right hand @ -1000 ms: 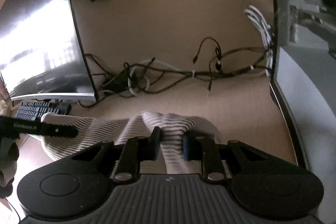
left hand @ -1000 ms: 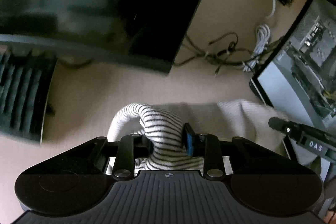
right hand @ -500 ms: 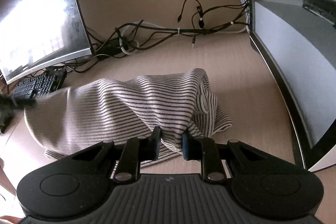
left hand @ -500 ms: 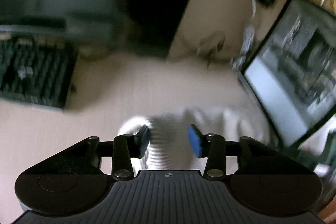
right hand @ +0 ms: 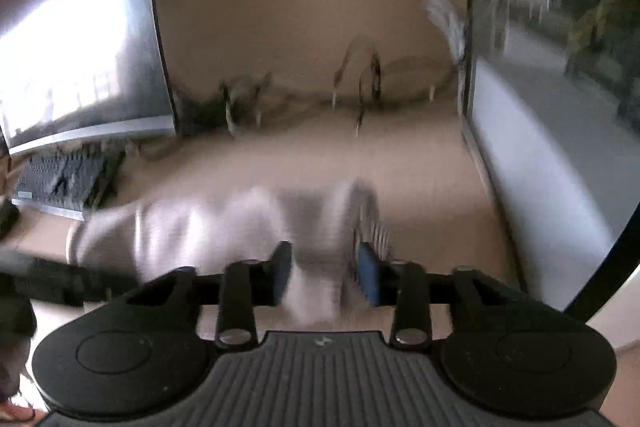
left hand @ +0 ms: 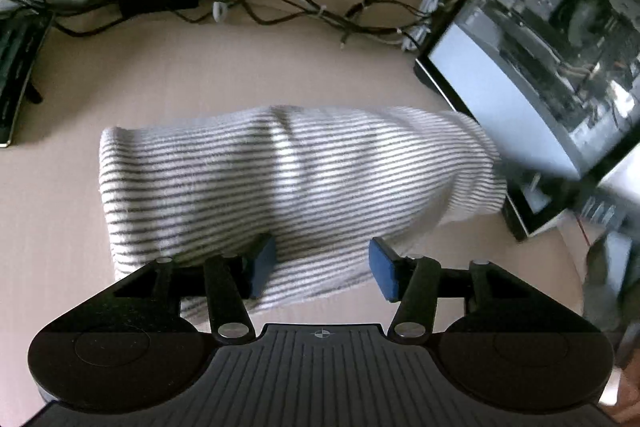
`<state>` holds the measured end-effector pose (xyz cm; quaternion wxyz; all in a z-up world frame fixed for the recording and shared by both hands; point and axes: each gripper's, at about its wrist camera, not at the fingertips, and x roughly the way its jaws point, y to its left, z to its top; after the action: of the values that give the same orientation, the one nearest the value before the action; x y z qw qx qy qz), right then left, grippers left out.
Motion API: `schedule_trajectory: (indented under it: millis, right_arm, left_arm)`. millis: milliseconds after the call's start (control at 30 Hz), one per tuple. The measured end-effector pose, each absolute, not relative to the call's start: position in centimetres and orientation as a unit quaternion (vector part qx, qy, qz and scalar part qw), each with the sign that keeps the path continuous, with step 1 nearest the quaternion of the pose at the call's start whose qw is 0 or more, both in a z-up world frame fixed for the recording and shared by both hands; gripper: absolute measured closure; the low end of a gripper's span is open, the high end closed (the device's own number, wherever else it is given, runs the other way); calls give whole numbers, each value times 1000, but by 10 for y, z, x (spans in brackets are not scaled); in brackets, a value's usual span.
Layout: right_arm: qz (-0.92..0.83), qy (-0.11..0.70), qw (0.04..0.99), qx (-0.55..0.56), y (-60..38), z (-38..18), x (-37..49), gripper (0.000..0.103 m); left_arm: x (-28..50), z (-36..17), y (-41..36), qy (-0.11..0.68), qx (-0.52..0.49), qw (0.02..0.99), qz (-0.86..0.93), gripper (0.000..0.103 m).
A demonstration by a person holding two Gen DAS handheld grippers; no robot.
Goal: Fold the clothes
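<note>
Cloth (left hand: 296, 179), striped, lies doubled on the worktop (left hand: 160, 75) ahead of the wide left tool (left hand: 322, 267); the right tool (right hand: 322, 273), also parted, straddles one end, so regripping or smoothing seems due.

We look down close from each wrist toward twelve o'clock; both views share the striped garment (left hand: 296, 183), desk (left hand: 168, 83), and, though blurred, perhaps cables (left hand: 320, 11).

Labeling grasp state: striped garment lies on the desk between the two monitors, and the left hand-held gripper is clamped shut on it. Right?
Not quite. The left hand-held gripper is open: in the left wrist view its blue pads stand wide apart, with cloth between them but not pinched. The rest holds: the striped garment lies on the desk between the two monitors.
</note>
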<state>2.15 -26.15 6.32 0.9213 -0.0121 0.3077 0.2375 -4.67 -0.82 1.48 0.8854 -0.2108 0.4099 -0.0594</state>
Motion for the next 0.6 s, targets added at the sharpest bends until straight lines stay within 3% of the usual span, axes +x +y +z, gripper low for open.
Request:
schedule_trajectory:
  millis: [67,133,233,400,533,600]
  right_arm:
    - [261,278,924,-12,-253,76,21,39]
    - [292,260,920,-19,-237,81,25,29]
    - [303,305,902,-41,-213,49,40,27]
    - [291,332,895,-70,-207,11,26,24]
    - [299,326,894,-73,-204,7,17,14]
    - [301,321,895,-76,-202,4,20,4]
  left_arm:
    - [-50,11,-9,411,-210,885,-64,46]
    - [-54,7,-10,412,-209,884,-68,46]
    - [-59,1,-8,413,-210,883,-74,47]
    - [-53,-6,18,409,-243,878,-62,67]
    - [-35,-6,26,404,-233,884,-42,69]
    - [-27,-4,20,406,-207,890,-33,67]
